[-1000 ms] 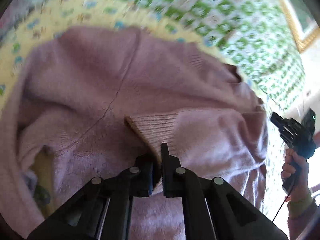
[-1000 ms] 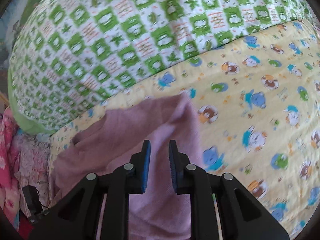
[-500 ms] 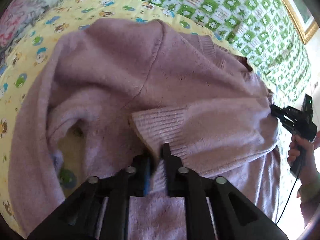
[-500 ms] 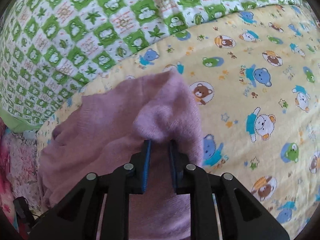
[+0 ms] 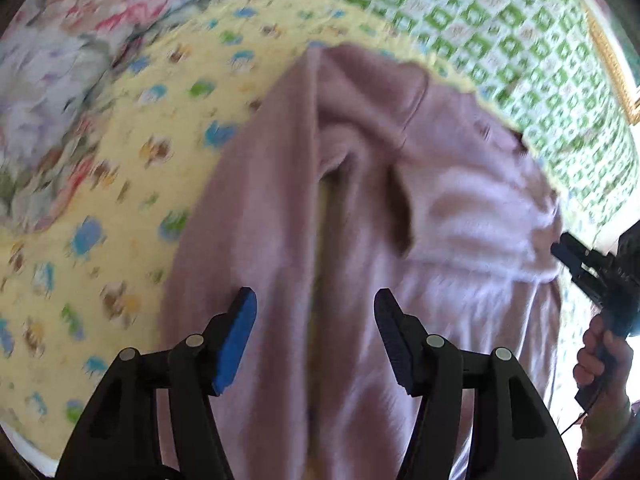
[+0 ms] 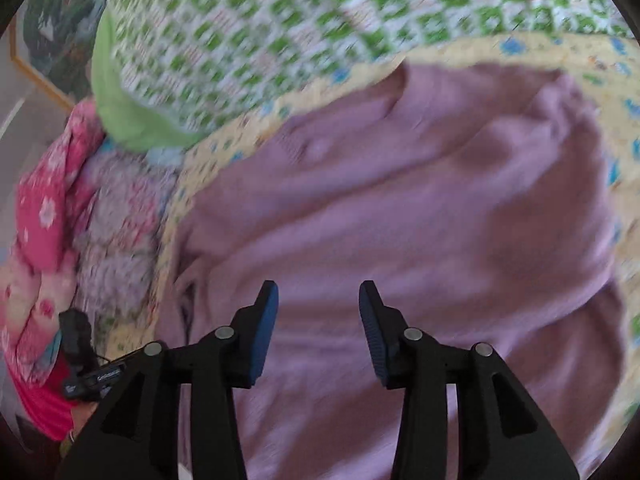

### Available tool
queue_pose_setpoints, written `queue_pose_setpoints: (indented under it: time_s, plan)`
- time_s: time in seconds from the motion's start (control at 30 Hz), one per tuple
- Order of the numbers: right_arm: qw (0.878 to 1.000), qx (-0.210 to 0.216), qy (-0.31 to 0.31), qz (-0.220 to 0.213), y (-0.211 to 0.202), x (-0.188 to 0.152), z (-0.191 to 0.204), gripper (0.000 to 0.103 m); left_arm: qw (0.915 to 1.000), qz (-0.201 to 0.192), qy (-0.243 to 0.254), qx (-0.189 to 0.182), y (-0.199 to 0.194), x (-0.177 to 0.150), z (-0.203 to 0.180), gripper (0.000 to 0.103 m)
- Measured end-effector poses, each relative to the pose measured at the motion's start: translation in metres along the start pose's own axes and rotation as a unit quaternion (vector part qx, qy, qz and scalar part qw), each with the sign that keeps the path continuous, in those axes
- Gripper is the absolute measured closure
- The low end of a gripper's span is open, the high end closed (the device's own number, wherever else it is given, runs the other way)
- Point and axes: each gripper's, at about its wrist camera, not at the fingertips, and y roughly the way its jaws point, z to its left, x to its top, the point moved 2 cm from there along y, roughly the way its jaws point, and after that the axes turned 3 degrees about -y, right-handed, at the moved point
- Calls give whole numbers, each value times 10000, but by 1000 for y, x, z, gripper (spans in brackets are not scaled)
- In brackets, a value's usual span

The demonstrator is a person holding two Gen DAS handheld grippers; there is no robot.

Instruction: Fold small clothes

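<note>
Both tools are spread wide, gripping nothing. The left tool (image 5: 314,312) hovers above the pink sweater (image 5: 360,208), which lies crumpled on the yellow bear-print sheet (image 5: 120,184). The right tool (image 6: 318,306) hovers above the same sweater; green checked quilt (image 6: 280,20) at 12 o'clock.

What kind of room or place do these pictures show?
Probably a bedroom. A pink sweater lies on a yellow sheet with cartoon animals, which looks like bedding. A green checked quilt and a heap of floral bedding are beside it.
</note>
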Motion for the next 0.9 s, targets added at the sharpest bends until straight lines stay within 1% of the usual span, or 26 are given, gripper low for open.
queue_pose_setpoints:
  time_s: [0.03, 0.1, 0.17, 0.27, 0.3, 0.33, 0.37, 0.4, 0.43, 0.47, 0.5, 0.53, 0.57, 0.6, 0.67, 0.7, 0.73, 0.77, 0.8, 0.83, 0.87, 0.9]
  plan:
    - [10000, 22, 36, 51, 4, -6, 3, 60, 10000, 71, 27, 59, -1, -6, 3, 41]
    - [9999, 46, 88, 136, 8, -16, 7, 60, 9994, 261, 130, 194, -3, -25, 6, 37]
    - [9997, 45, 99, 212, 11, -23, 11, 60, 9977, 467, 285, 409, -2, -45, 7, 37]
    - [9996, 55, 108, 245, 8, -33, 14, 60, 9911, 794, 695, 814, 4, -77, 6, 37]
    - [9996, 40, 107, 246, 7, -35, 15, 60, 9867, 883, 937, 992, 8, -88, 4, 42]
    - [9997, 30, 117, 229, 5, -37, 16, 60, 9821, 900, 1183, 1154, 12, -97, 3, 51]
    - [9997, 32, 128, 213, 4, -37, 15, 60, 9765, 887, 1440, 1334, 14, -104, 1, 72]
    - [9997, 26, 167, 176, 2, -38, 15, 60, 9738, 812, 1627, 1362, 12, -108, -1, 86]
    - [9997, 9, 210, 132, 0, -38, 15, 60, 9760, 785, 1603, 1245, 8, -107, 0, 99]
    - [9996, -8, 272, 53, -4, -38, 14, 60, 9802, 771, 1469, 1081, 3, -104, 2, 98]
    - [9995, 2, 321, -18, -8, -37, 13, 60, 9866, 675, 1255, 792, -8, -95, 3, 98]
    - [9993, 0, 372, -97, -13, -37, 11, 60, 9912, 550, 1100, 496, -19, -86, 1, 98]
    - [9991, -18, 407, -155, -17, -37, 9, 60, 9944, 360, 990, 120, -35, -74, -6, 98]
    - [9988, -36, 441, -229, -22, -36, 6, 60, 9945, 151, 1009, -230, -51, -60, -19, 98]
    - [9980, -90, 503, -360, -31, -34, -2, 60, 9890, -291, 1209, -806, -82, -30, -57, 98]
    - [9976, -123, 539, -421, -36, -32, -6, 60, 9820, -544, 1365, -1183, -99, -12, -88, 98]
    - [9969, -170, 594, -485, -41, -31, -12, 60, 9772, -665, 1454, -1395, -106, 0, -107, 98]
    - [9963, -204, 644, -535, -44, -30, -17, 60, 9689, -831, 1566, -1726, -116, 15, -136, 98]
    - [9954, -243, 714, -585, -49, -28, -23, 60, 9611, -937, 1625, -2026, -119, 28, -165, 96]
    - [9944, -299, 794, -625, -53, -27, -30, 60, 9554, -953, 1657, -2251, -117, 38, -190, 94]
    - [9937, -339, 851, -646, -56, -26, -35, 60, 9512, -906, 1702, -2411, -110, 48, -213, 79]
    - [9927, -389, 928, -670, -60, -26, -40, 60, 9508, -804, 1729, -2441, -97, 54, -234, 56]
